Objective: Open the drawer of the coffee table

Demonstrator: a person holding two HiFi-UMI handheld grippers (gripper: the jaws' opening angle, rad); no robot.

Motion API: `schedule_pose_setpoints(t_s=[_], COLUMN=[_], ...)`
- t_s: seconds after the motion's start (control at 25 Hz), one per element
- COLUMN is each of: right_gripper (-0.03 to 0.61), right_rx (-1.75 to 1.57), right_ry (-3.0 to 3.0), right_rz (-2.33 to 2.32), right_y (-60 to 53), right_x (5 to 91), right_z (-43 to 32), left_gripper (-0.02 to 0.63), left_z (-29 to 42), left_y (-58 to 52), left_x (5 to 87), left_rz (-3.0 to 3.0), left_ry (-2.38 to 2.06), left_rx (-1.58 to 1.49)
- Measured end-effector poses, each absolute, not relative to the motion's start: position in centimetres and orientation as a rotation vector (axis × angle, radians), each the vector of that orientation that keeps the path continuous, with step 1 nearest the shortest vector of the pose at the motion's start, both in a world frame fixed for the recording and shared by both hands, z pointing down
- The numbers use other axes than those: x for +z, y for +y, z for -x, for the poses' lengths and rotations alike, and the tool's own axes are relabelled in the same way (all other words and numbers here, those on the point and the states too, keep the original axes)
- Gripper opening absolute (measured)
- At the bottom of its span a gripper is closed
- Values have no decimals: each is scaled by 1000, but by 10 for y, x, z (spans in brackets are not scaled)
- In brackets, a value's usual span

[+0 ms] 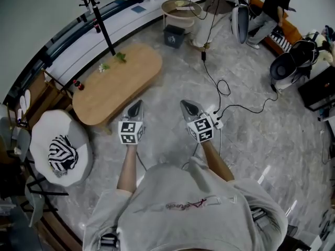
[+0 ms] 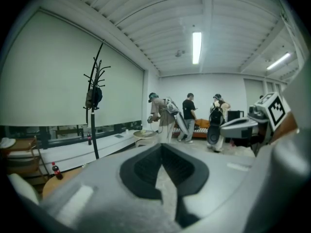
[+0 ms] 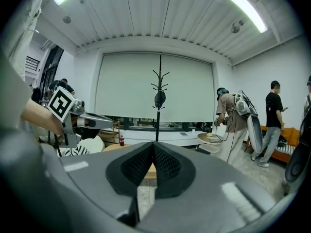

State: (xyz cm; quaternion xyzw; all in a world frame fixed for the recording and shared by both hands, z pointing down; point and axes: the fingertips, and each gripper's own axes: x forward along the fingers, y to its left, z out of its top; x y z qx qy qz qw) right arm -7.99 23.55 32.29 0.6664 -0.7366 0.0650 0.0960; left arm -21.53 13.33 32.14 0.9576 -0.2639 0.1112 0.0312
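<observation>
Both tongs closed, pads pressed together, nothing between them: left gripper (image 1: 137, 106) and right gripper (image 1: 187, 107), side by side, a little apart, pointing away from the person over the floor.

Just ahead of left gripper and a little to the left: oval wooden coffee table (image 1: 118, 82), with its near long edge close beside that gripper's tip. Not possible to tell from above where its drawer sits.

On the table top, near the far edge: small green sprigs (image 1: 112, 61). Beside the left end: cola bottle (image 1: 78, 85). Behind the far edge: black coat stand (image 1: 99, 20). Left of the near end, with only a narrow gap: white round chair (image 1: 78, 140) bearing a striped cushion (image 1: 63, 153).

Right of the table and before right gripper: wide open marble floor (image 1: 251, 140), crossed by a black cable (image 1: 214, 82) down to a white power strip (image 1: 217, 122) just beside that gripper. Further back: dark bin (image 1: 174, 35), round side table (image 1: 180, 8), standing person (image 1: 275, 4).
</observation>
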Motion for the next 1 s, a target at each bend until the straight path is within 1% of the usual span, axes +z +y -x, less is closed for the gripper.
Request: schedule_pose_setpoints(t_s=[0.4,1.0], right_gripper=[3,3], right_rx=[210,243], right_ry=[-2099,-2079], right_rz=[-2035,-2066], right_y=[183,182], right_x=[325,340], right_z=[78,81], left_gripper=[0,0], left_z=[207,214], left_y=[69,62], left_x=[327,341], left_rz=[-2963,-2959], left_ry=[-721,-707], left_rx=[335,355])
